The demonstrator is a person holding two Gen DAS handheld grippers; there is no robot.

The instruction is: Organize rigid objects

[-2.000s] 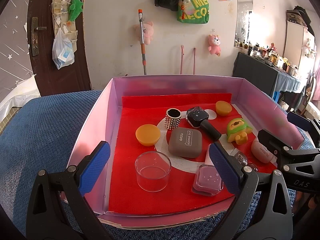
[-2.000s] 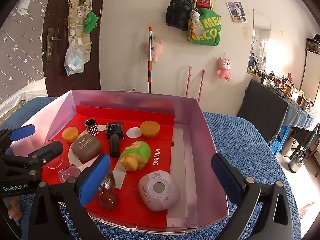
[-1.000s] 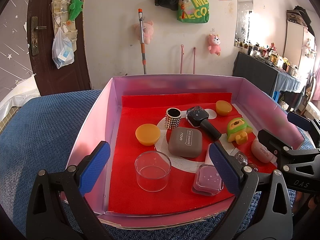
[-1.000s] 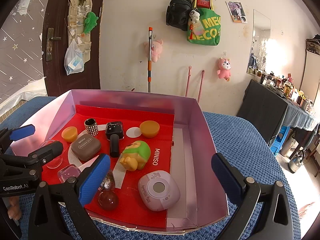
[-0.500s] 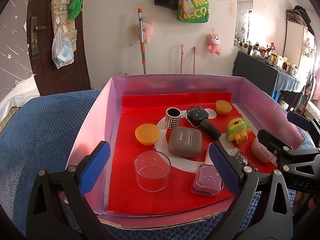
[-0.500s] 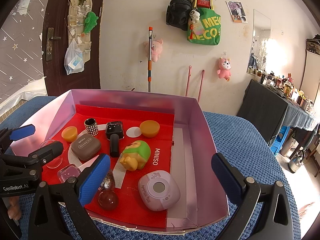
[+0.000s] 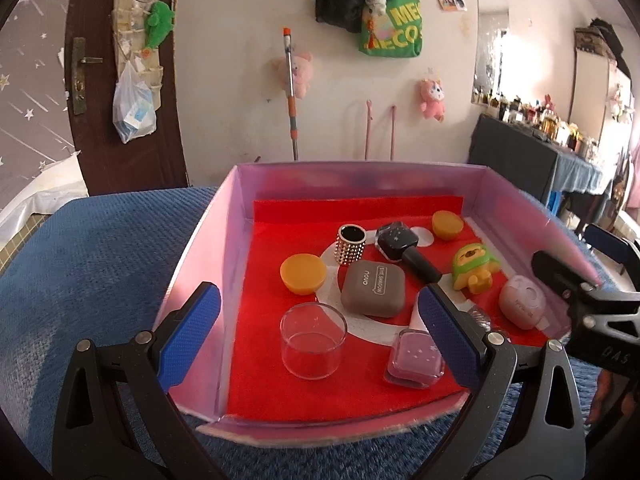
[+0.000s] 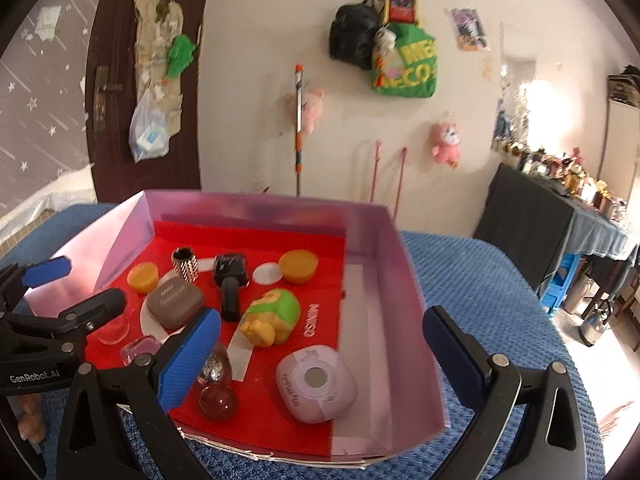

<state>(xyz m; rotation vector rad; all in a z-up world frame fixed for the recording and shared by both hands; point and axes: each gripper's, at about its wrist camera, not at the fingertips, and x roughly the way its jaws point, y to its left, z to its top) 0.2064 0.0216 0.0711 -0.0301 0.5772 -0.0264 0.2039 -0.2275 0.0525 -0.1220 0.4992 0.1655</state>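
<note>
Blue cloth point(image 7: 100, 240) under pink box point(image 7: 208, 248); black bottle point(image 8: 230, 280) flat, cap toward camera; both hand-held grippers point(image 7: 318, 328) point(image 8: 322, 344) spread apart, empty.

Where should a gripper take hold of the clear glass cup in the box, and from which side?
Across the rim of the clear glass cup, from above. It stands upright with its mouth open, its round wall is smooth, and there is free red floor around it. The left gripper, open, is nearest.

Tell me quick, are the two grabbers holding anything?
Left gripper: open, holding nothing.
Right gripper: open, holding nothing.
</note>
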